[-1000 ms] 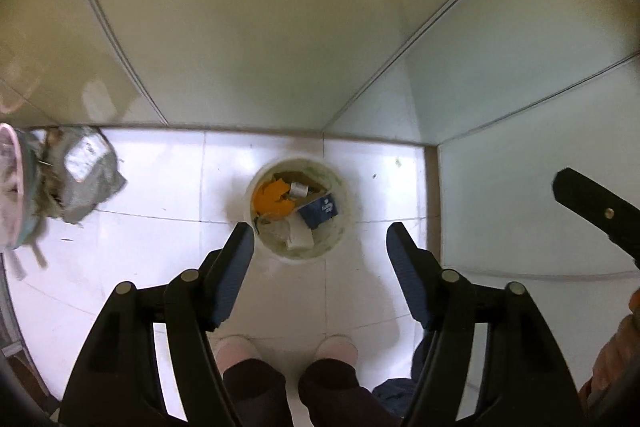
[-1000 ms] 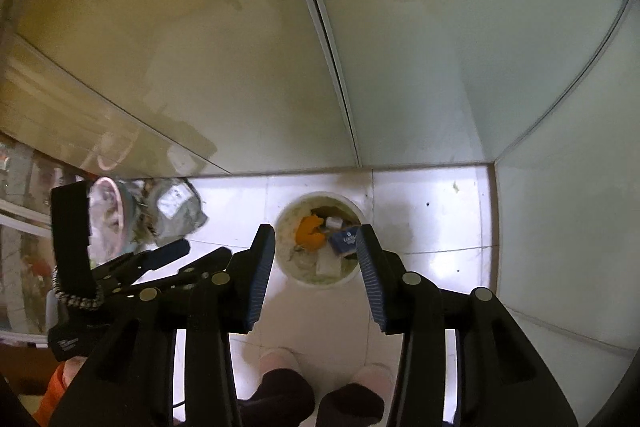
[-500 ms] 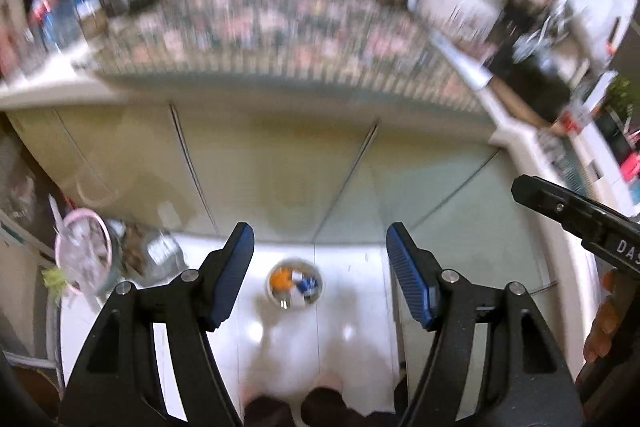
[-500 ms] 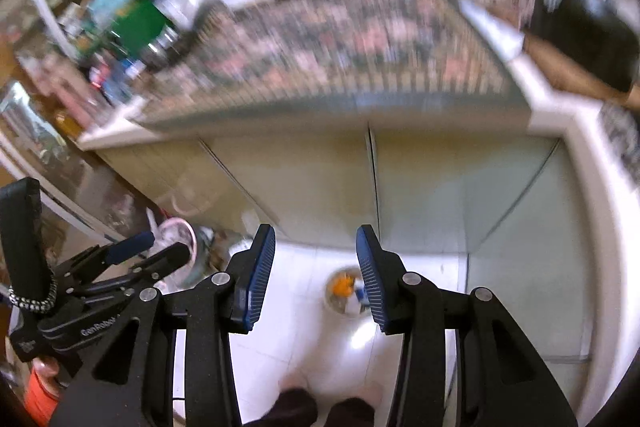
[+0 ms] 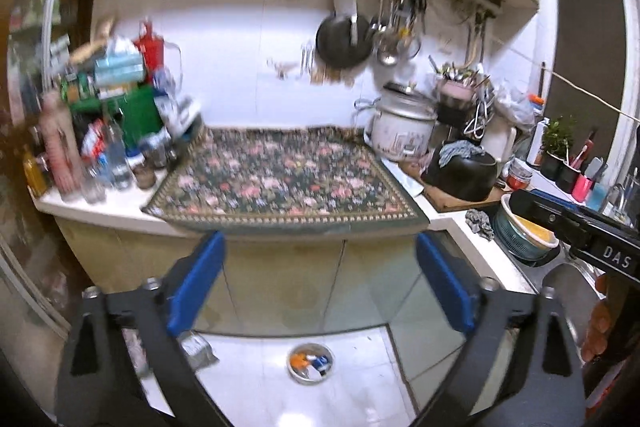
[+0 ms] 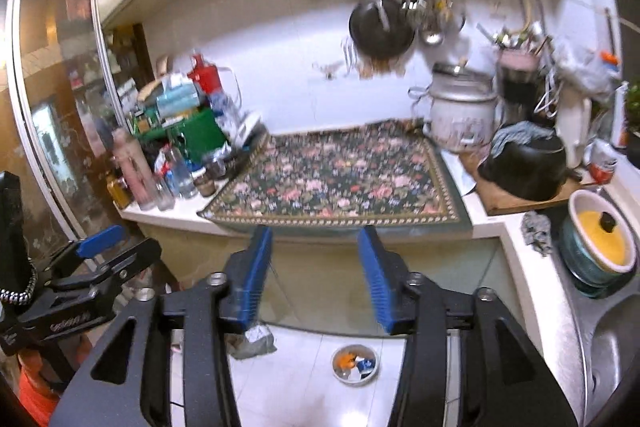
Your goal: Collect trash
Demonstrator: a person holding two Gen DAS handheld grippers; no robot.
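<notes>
step: searching for trash, judged | left gripper (image 5: 318, 283) fingers spread, empty | right gripper (image 6: 316, 275) fingers apart, empty | trash bin (image 6: 355, 364) on floor, below and beyond fingers | next: pick a trash item on the surface (image 6: 332, 175), lower toward it

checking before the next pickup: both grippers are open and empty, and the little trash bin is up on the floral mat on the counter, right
Not quite. The trash bin stands on the white floor below the cabinets, not on the floral mat; the left wrist view shows it. The left gripper and right gripper are indeed open and empty.
</notes>
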